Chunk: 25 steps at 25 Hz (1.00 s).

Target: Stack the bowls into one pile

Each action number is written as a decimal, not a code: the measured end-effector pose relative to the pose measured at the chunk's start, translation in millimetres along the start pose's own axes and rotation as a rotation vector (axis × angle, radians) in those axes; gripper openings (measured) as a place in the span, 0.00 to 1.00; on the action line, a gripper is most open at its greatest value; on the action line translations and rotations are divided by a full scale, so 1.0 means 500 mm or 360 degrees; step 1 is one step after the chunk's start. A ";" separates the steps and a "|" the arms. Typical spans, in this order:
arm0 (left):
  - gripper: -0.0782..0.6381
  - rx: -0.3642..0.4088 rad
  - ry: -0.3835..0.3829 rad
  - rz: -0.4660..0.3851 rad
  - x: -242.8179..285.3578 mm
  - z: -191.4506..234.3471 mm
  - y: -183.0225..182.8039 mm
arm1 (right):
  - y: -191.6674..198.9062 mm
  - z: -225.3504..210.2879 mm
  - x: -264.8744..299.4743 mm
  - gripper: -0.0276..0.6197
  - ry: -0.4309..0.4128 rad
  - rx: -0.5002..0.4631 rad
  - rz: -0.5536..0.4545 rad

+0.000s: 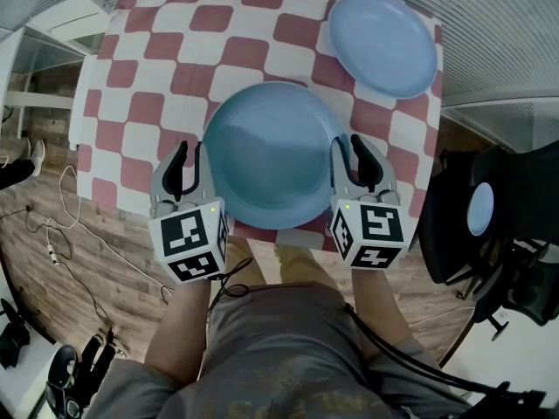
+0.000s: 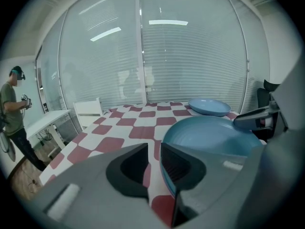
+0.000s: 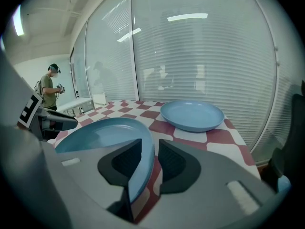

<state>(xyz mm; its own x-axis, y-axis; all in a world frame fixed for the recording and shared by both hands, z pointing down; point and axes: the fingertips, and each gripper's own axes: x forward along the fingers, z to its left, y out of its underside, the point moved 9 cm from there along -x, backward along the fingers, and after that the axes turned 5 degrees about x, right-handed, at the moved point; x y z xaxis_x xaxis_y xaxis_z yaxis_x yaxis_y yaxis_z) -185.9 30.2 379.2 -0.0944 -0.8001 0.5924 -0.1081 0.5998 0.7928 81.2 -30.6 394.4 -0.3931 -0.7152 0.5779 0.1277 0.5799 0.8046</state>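
Observation:
A large blue bowl (image 1: 271, 155) sits between my two grippers near the table's front edge. My left gripper (image 1: 192, 160) is at its left rim, the jaws nearly together with the rim against the inner jaw. On the opposite rim my right gripper (image 1: 348, 151) is shut, and the edge runs between its jaws. The left gripper view shows the large bowl (image 2: 214, 135) right of my left gripper (image 2: 153, 156). In the right gripper view the large bowl (image 3: 100, 132) passes through my right gripper (image 3: 148, 159). A second, shallower blue bowl (image 1: 383, 44) (image 2: 208, 106) (image 3: 192, 115) rests at the far right corner.
The table wears a red and white checked cloth (image 1: 157, 77). A black chair (image 1: 498, 216) stands to the right. On the left are a white shelf (image 1: 52, 33) and cables on the wooden floor. A person (image 2: 12, 113) stands far off by the glass wall.

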 end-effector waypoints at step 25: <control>0.11 0.0037 0.0027 -0.0885 -0.244 -0.057 -0.347 | -0.341 -0.058 -0.289 0.08 0.0107 -0.0134 -0.0856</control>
<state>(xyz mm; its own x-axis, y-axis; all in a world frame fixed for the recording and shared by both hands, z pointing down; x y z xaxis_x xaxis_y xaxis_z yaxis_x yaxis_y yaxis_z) -127.4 23.3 173.3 -0.0009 -0.9961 0.0881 -0.1588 0.0871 0.9835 142.3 -37.6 177.6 -0.3644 -0.9272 0.0871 -0.0017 0.0942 0.9955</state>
